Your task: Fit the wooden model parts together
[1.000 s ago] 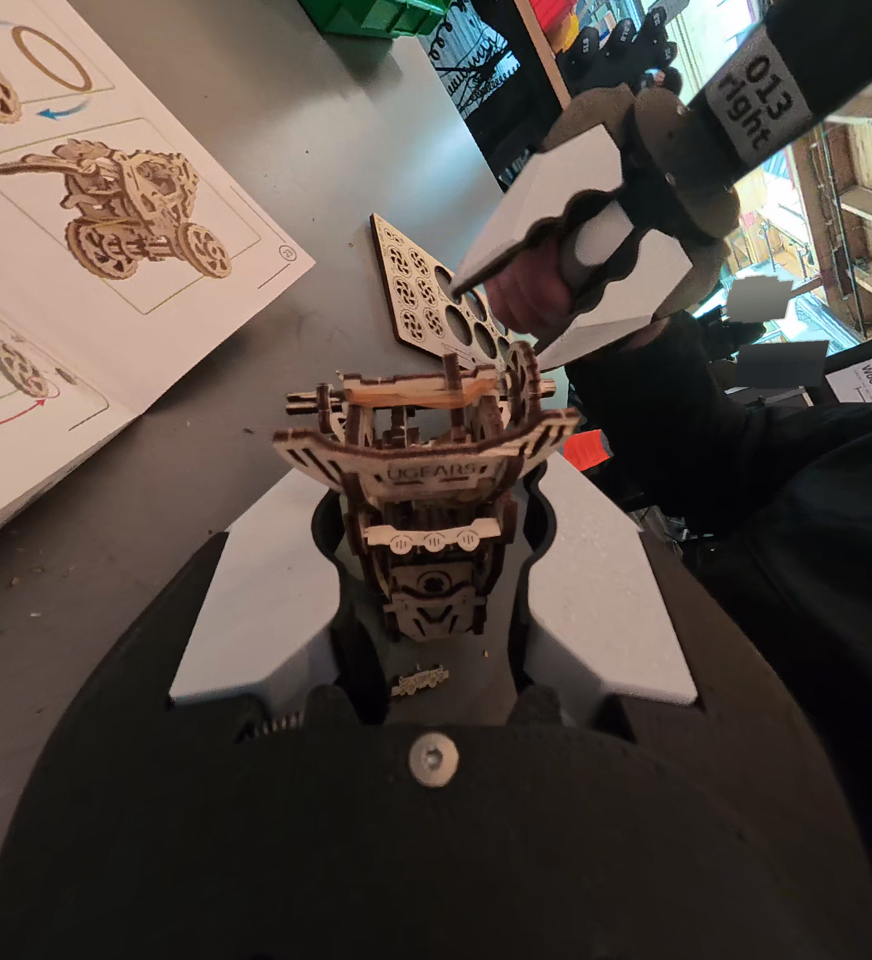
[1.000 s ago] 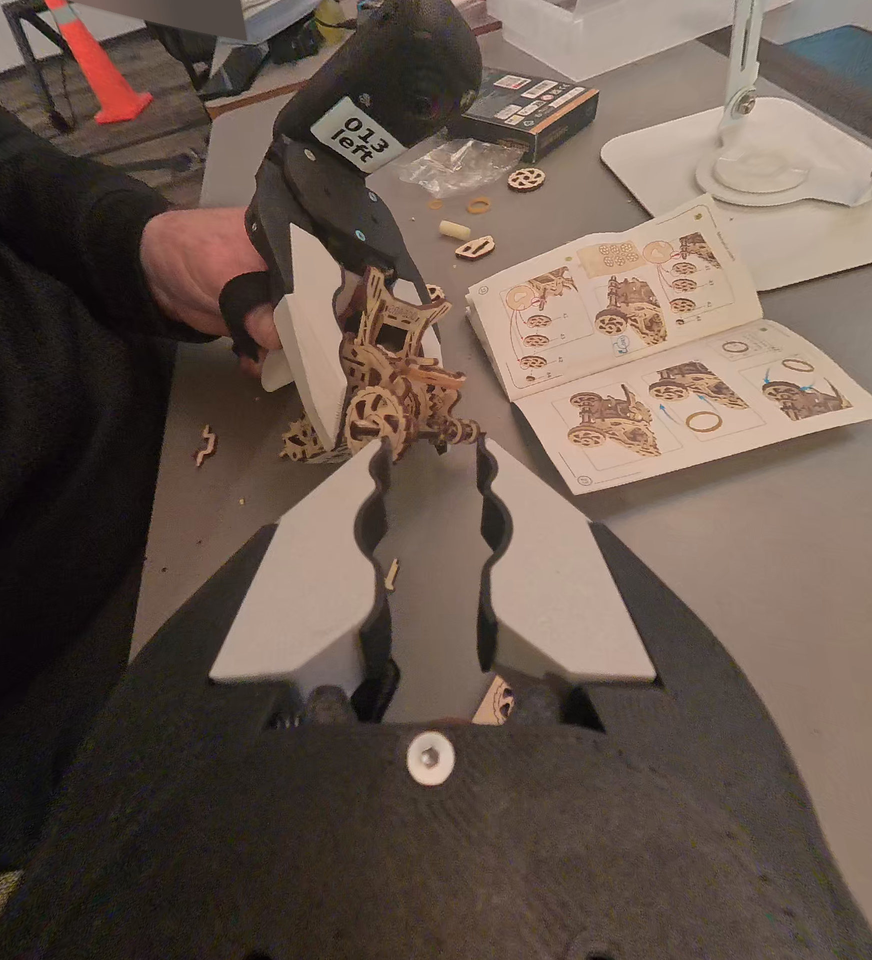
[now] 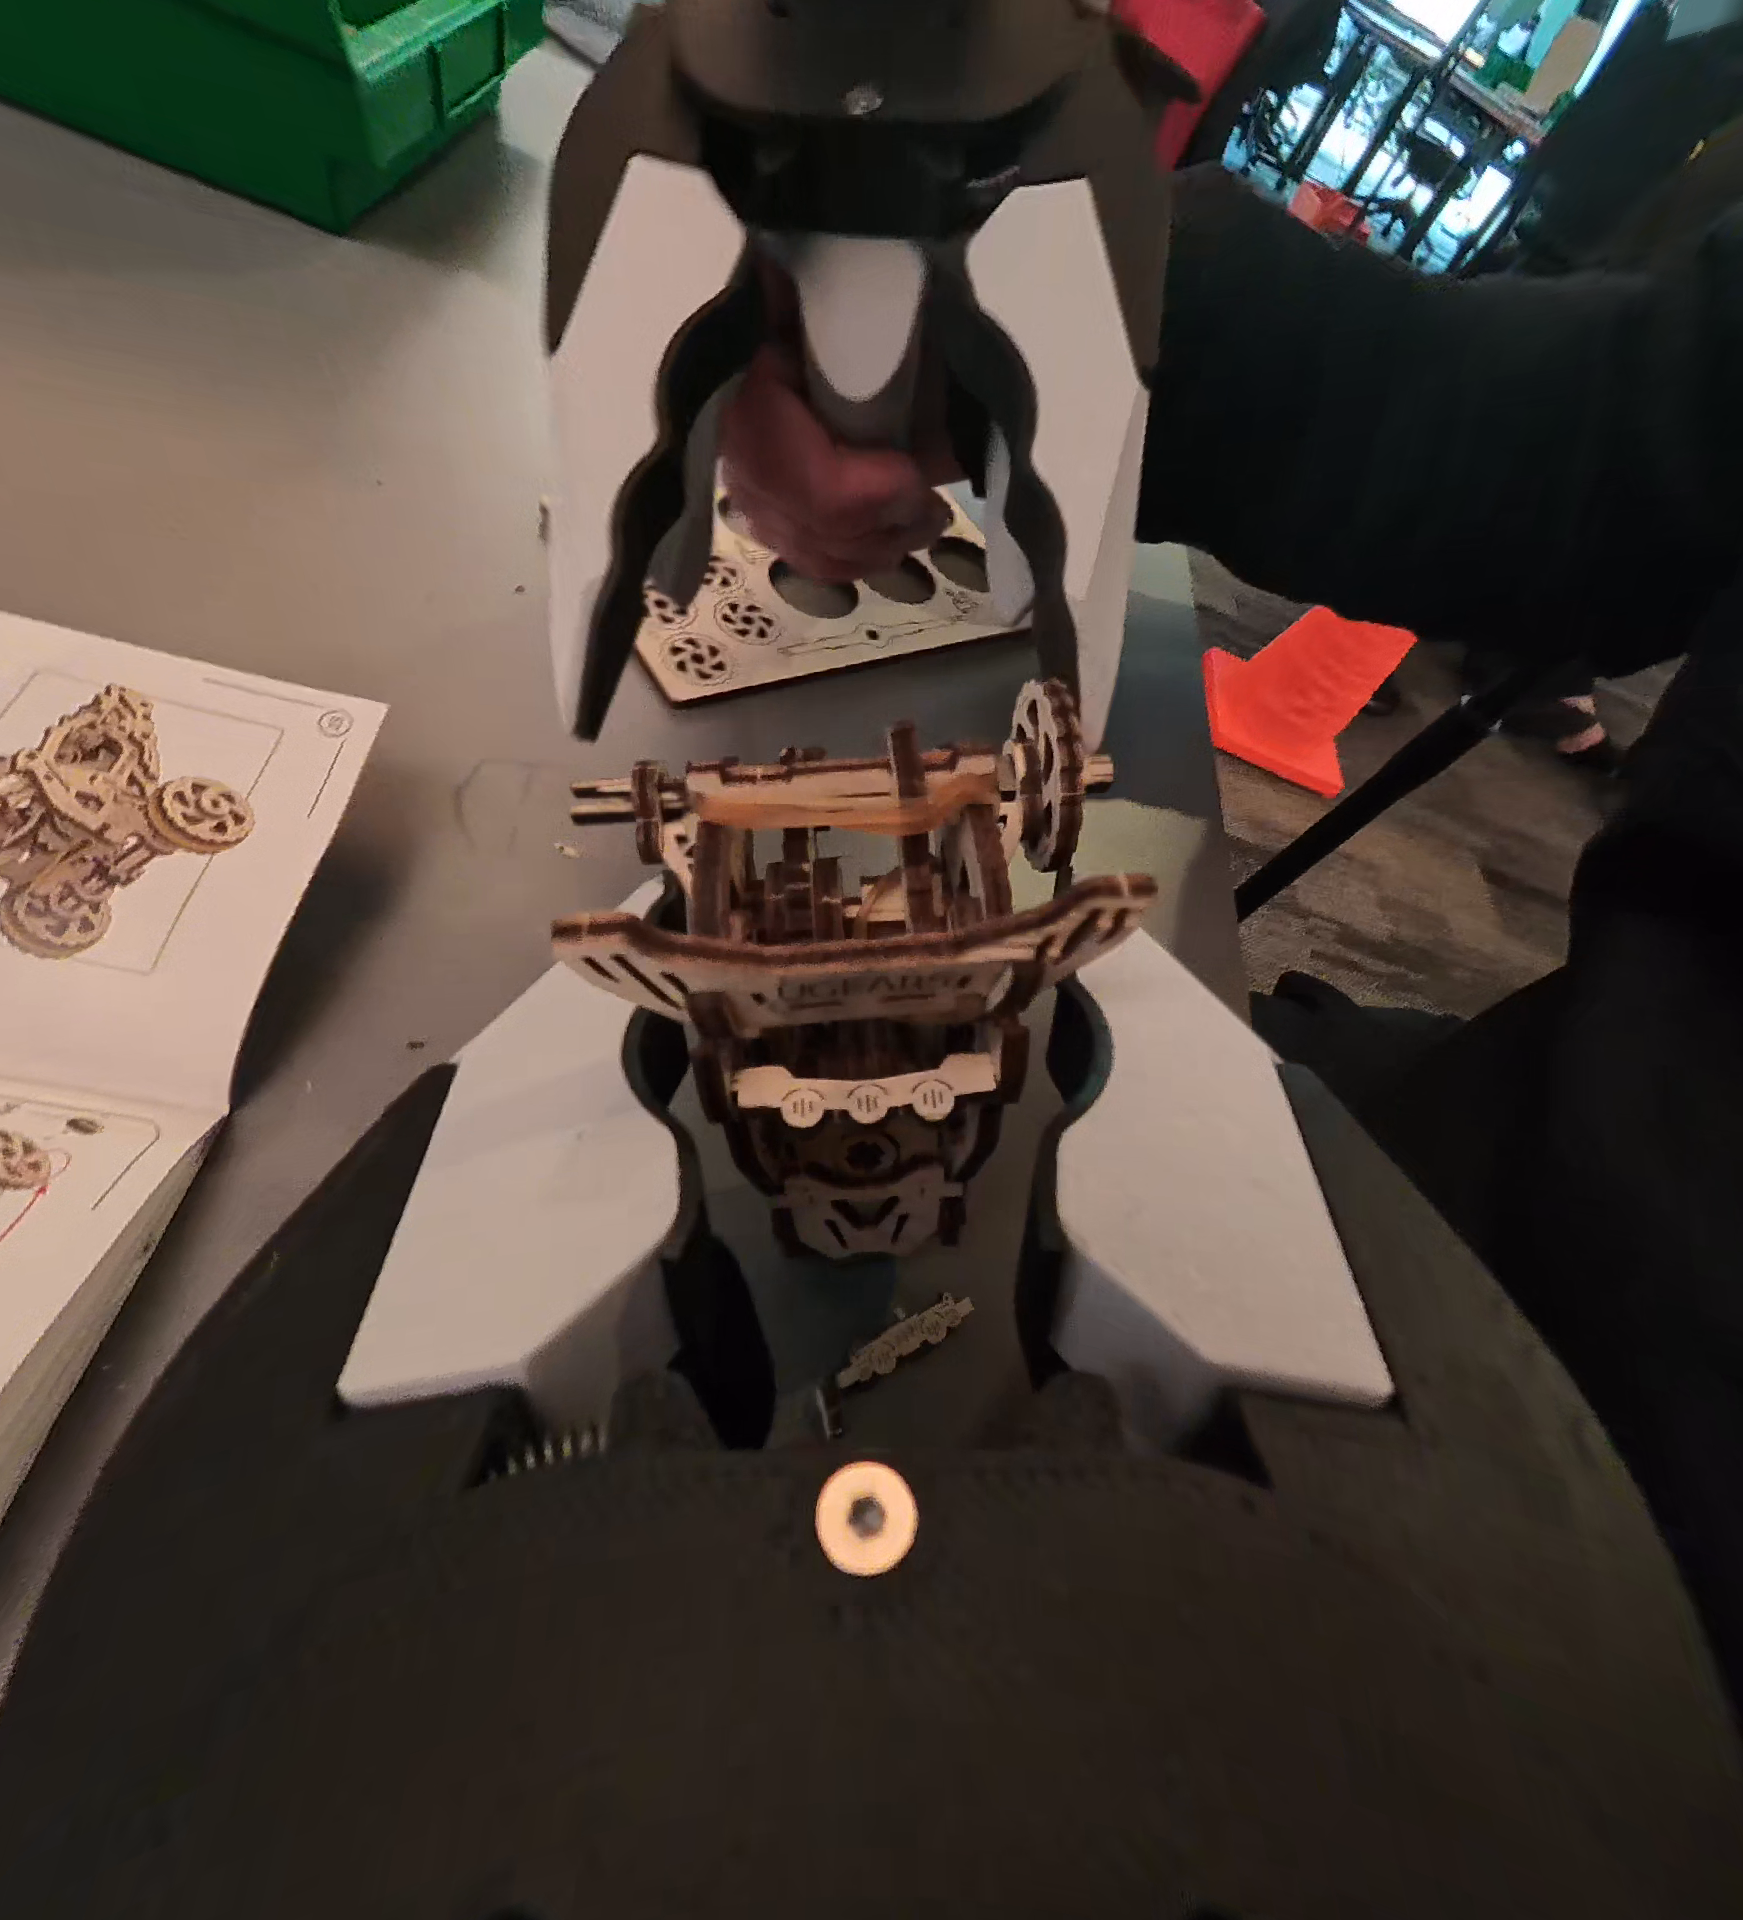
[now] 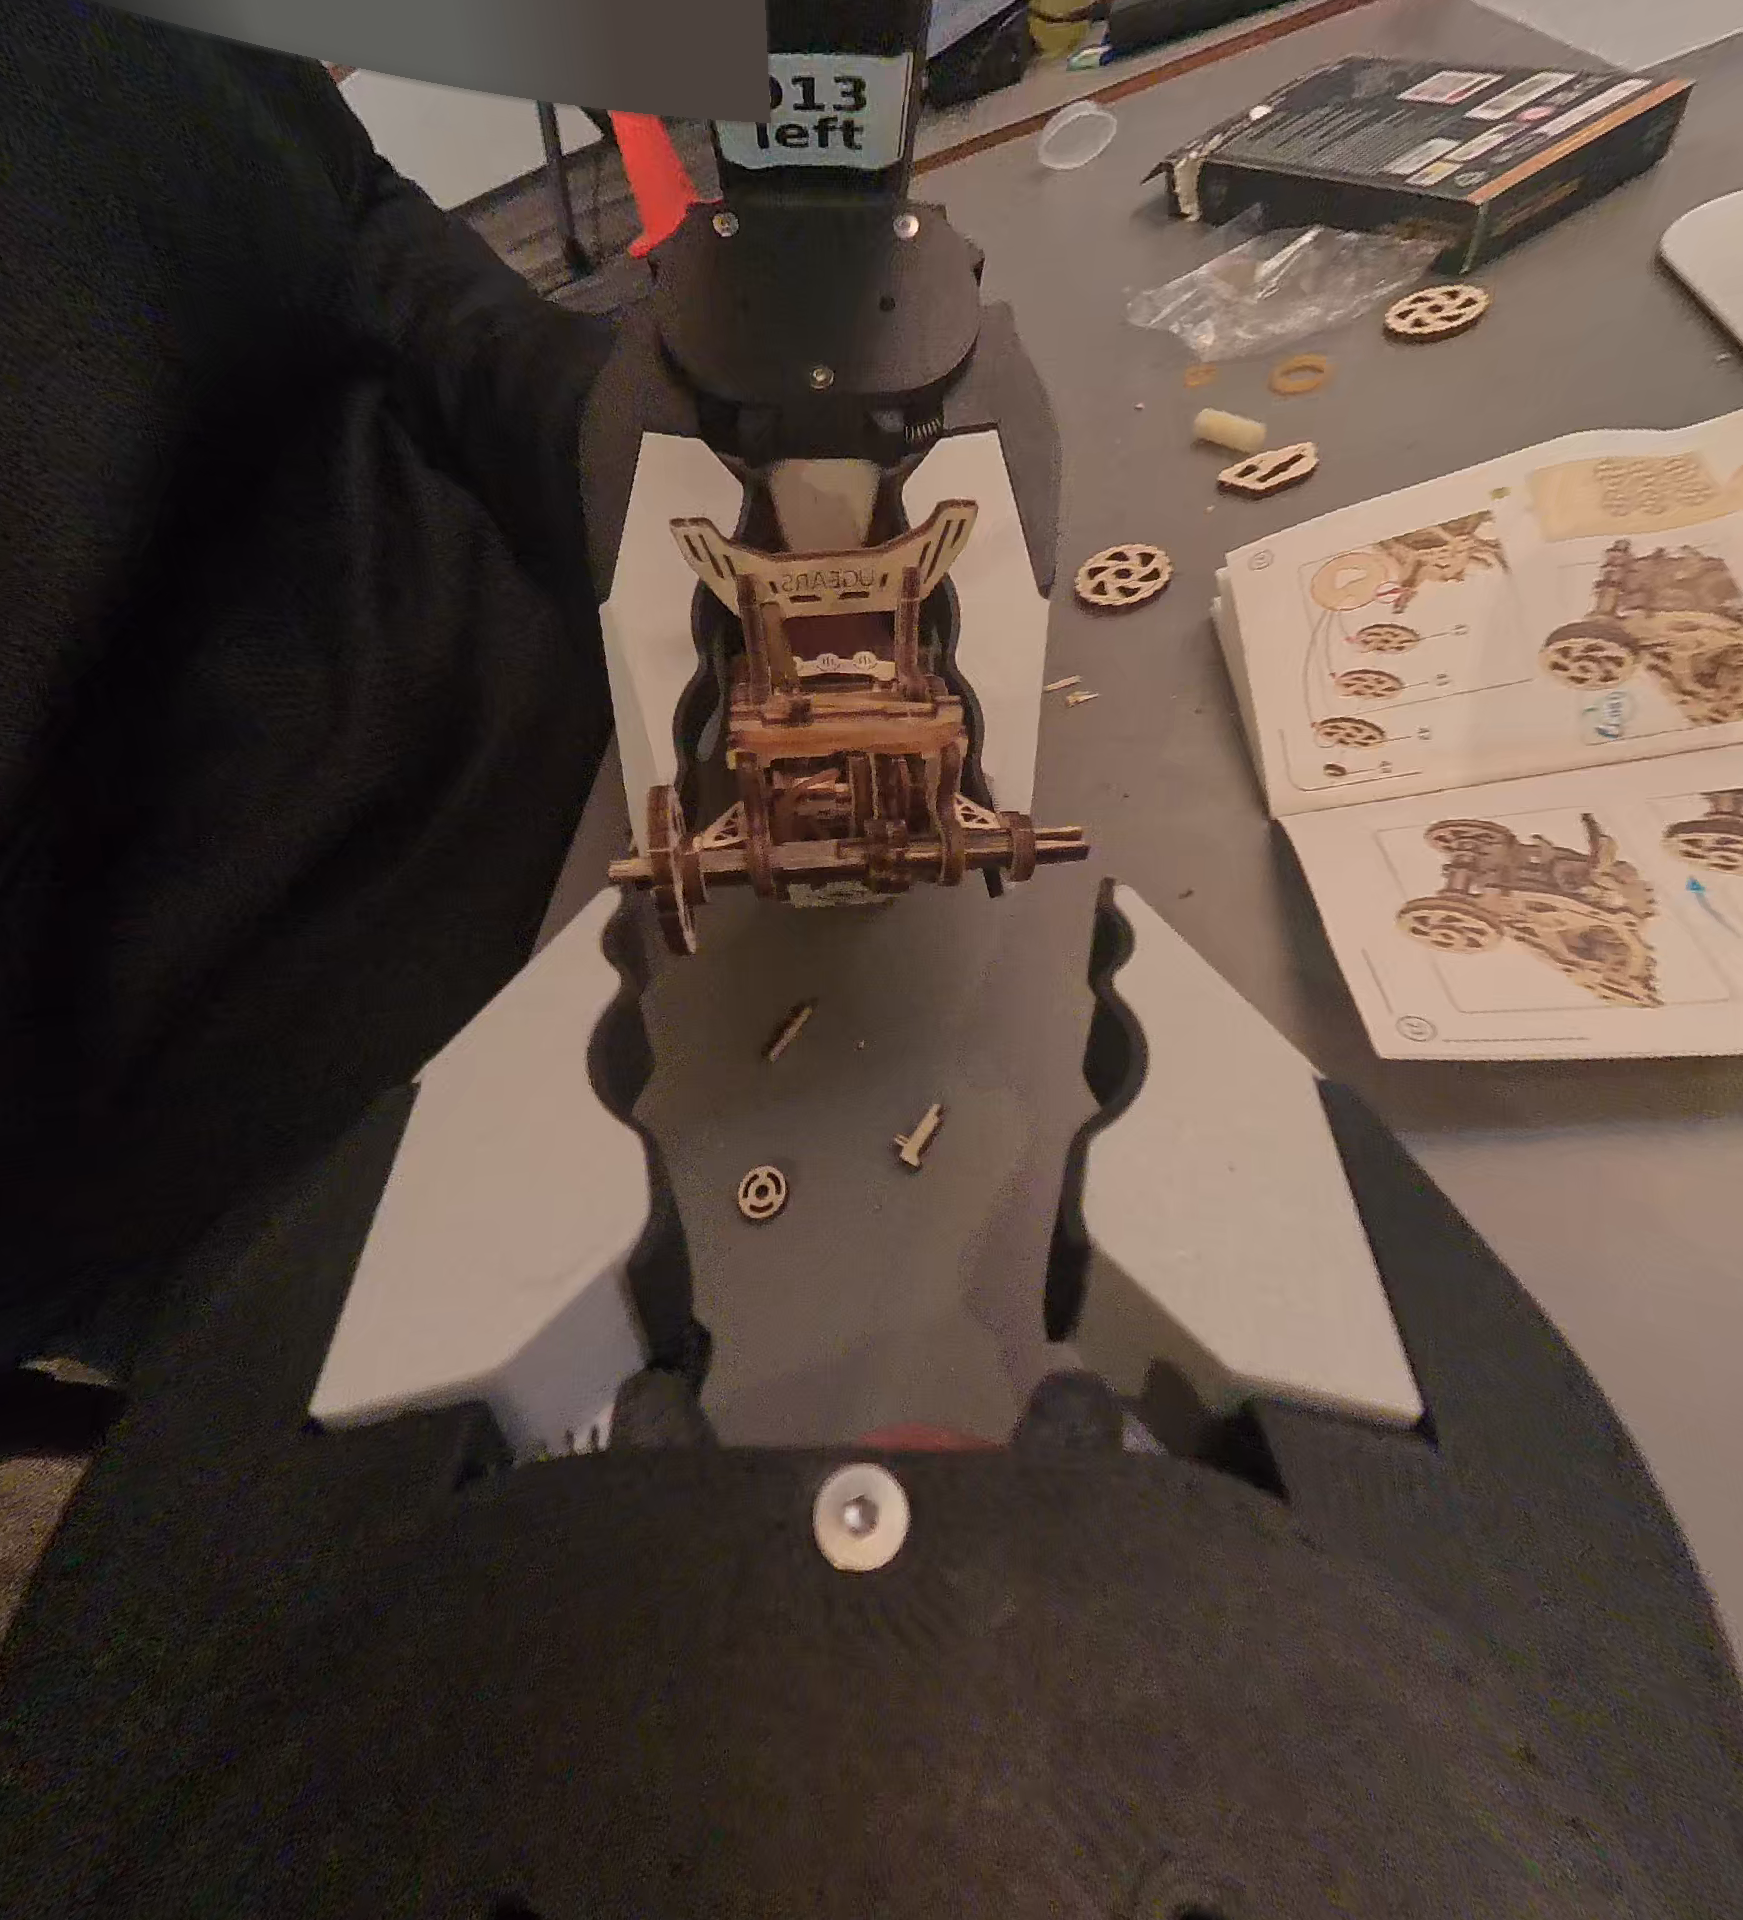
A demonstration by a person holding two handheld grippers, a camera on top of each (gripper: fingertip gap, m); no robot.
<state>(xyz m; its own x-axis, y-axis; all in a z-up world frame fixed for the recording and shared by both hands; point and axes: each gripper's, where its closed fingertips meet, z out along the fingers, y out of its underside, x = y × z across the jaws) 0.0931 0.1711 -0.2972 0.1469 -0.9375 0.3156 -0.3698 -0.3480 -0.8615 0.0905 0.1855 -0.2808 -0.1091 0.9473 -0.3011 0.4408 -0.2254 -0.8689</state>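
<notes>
Wooden and part-built, the model sits clamped between the 2 grey fingers of the left gripper, held up off the grey table with its axle end pointing away from that gripper. 1 toothed wheel is on the axle, at the right end in the left wrist view; the other end is a bare peg. Facing it nose to nose, the right gripper is spread wide and holds nothing; its fingertips stand either side of the axle, very close, and I cannot tell whether either touches the wheel. From the right wrist view the model fills the left gripper, and small loose pieces lie on the table below: a flat ring disc, a short peg and a thin stick. Off to the side an open instruction booklet lies flat, with 2 loose wooden wheels beyond it near a dark box and a clear plastic bag. Behind the right gripper, a punched-out wooden sheet rests on the table, and a green bin stands at the far edge.
</notes>
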